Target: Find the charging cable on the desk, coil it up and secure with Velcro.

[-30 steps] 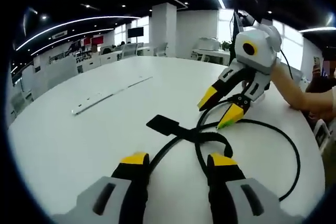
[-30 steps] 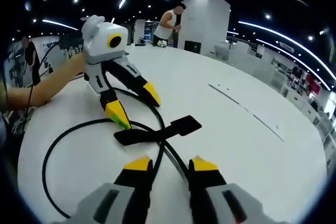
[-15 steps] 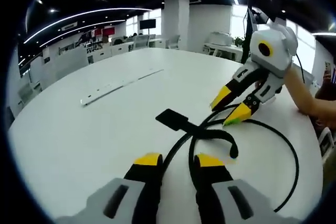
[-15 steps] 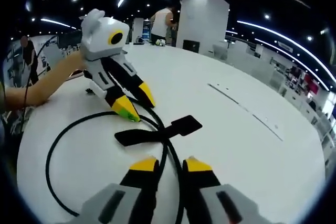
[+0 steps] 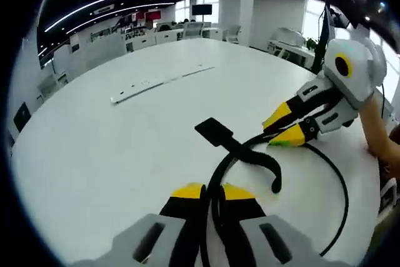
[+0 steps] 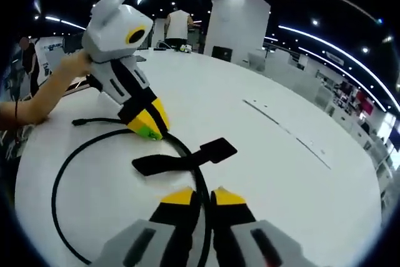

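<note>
Cable [image 5: 334, 182] on desk [image 5: 112, 148], between claws.

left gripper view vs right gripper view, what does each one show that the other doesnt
Left gripper view: the free cable end lying near the left gripper, whose jaws are closed on the charging cable, and a row of office desks and chairs past the table.

Right gripper view: a person standing beyond the white table, and a large white pillar.

Both: the cable loop, the black Velcro strap lying across it, the slim strip set in the tabletop, and the right gripper, also closed on the cable.
</note>
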Tool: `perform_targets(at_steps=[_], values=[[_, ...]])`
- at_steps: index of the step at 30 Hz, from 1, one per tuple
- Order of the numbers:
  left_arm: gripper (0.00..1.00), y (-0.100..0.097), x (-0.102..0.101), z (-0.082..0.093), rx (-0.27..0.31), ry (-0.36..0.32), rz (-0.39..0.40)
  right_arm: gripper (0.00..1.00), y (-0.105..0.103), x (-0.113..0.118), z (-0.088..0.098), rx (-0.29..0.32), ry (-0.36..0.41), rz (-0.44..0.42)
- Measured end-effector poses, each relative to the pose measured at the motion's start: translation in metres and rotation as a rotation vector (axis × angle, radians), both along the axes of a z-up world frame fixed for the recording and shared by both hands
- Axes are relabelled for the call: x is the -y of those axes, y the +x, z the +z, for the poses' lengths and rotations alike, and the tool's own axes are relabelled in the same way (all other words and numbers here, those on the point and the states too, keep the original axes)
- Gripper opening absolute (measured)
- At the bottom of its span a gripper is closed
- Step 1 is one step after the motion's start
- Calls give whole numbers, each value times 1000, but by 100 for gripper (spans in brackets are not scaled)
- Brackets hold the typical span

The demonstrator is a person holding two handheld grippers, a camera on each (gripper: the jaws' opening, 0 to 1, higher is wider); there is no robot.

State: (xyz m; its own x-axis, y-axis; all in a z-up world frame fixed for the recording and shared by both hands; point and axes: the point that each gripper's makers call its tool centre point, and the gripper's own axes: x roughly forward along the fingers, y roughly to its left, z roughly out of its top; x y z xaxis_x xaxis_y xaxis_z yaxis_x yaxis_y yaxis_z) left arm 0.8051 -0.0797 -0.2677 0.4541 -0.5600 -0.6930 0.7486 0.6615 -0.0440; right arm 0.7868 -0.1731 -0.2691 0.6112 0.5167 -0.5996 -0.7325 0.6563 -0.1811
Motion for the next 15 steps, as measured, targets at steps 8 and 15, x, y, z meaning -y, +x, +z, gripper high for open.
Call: perform_targets(at_steps=[8, 15], values=[[9, -5, 0, -2, 12, 40, 22, 15, -3, 6, 1, -25, 7, 28], [9, -9, 2, -3, 12, 36, 24, 25, -27, 18, -1, -143, 28, 91]])
